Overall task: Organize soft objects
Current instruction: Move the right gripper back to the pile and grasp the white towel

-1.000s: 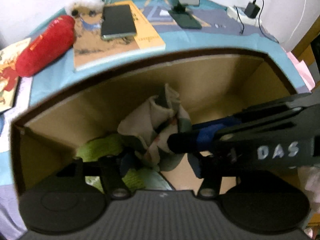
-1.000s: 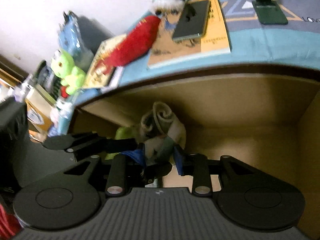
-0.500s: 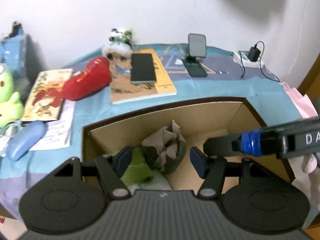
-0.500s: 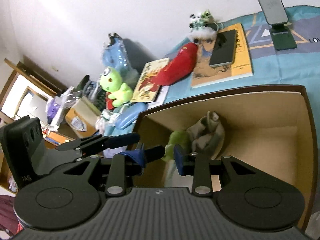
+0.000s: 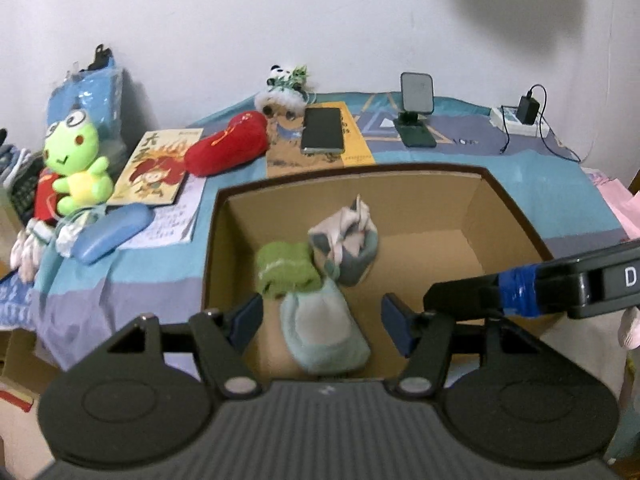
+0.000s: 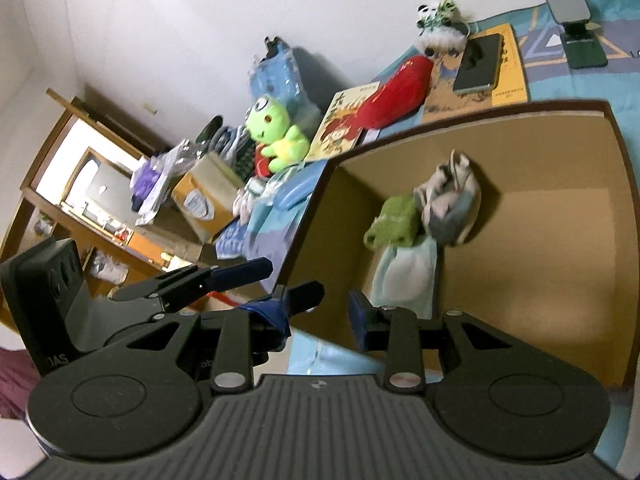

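An open cardboard box [image 5: 496, 208] [image 6: 560, 152] stands on the bed. Inside lie a green rolled cloth [image 5: 286, 268] [image 6: 394, 220], a grey-white bundled cloth [image 5: 346, 240] [image 6: 450, 196] and a pale blue-green cloth [image 5: 324, 328] [image 6: 408, 274]. My left gripper [image 5: 320, 320] is open and empty above the box's near edge. My right gripper [image 6: 320, 312] is open and empty above the box's left near corner. A red plush [image 5: 226, 144] [image 6: 396, 96], a green frog plush [image 5: 76, 160] [image 6: 276, 128] and a small panda plush [image 5: 286, 88] [image 6: 438, 24] lie outside the box.
A phone [image 5: 323, 130] lies on an orange book [image 5: 320, 148]. A phone stand [image 5: 416, 110], a charger [image 5: 526, 110], a picture book [image 5: 158, 166] and a blue case [image 5: 112, 232] lie on the blue bedspread. A small carton [image 6: 204, 192] and shelves stand at the left.
Both grippers have pulled up and back out of the box. The grey-white cloth bundle stays in the box beside the green one.
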